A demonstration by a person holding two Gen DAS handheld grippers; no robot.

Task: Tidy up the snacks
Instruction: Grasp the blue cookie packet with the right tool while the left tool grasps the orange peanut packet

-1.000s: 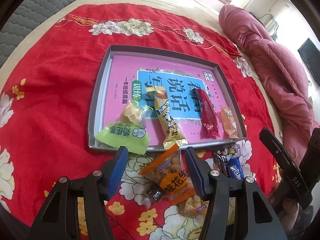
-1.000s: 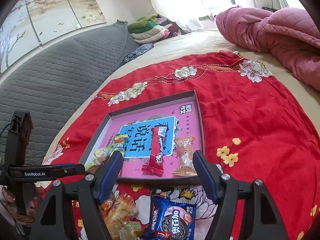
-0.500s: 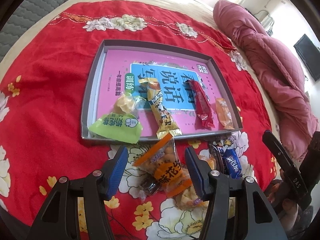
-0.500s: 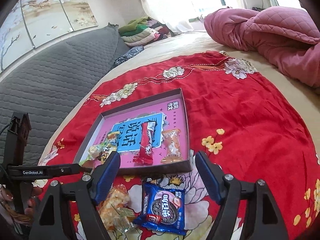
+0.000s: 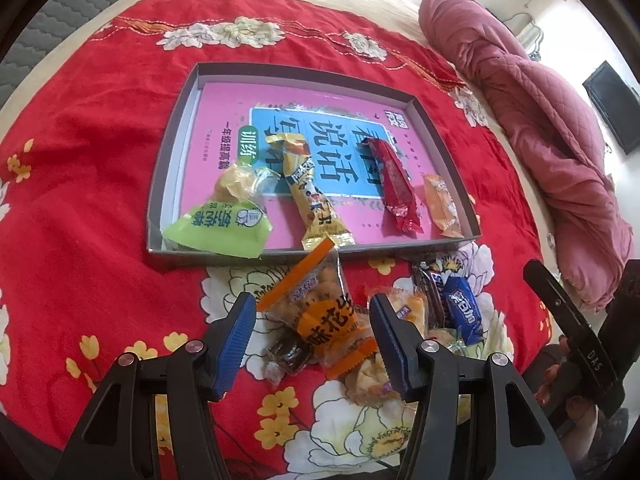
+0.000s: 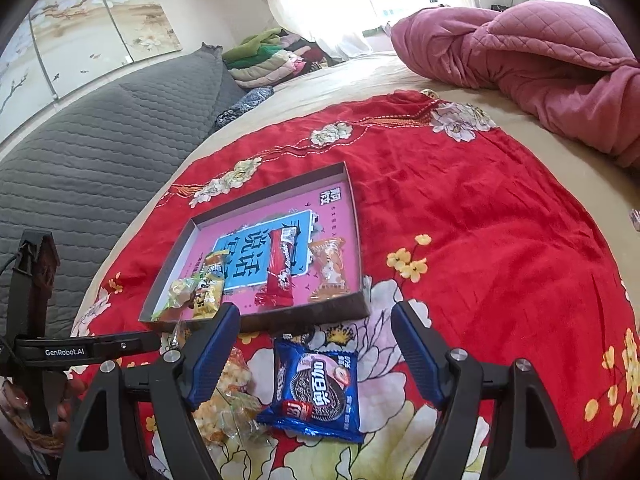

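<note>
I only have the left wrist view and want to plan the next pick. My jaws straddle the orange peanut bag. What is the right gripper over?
Observer: The right gripper hovers over the blue cookie packet, which lies face up on the red cloth.
Operator: Is it gripping it?
Observer: No. Its pads stand wide on either side and touch nothing.
Operator: Anything crowding that packet?
Observer: A clear bag of yellow snacks lies right beside its left edge, by the left pad.

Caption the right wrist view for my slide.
Open right gripper above a blue Oreo packet, snack tray just beyond.
</note>
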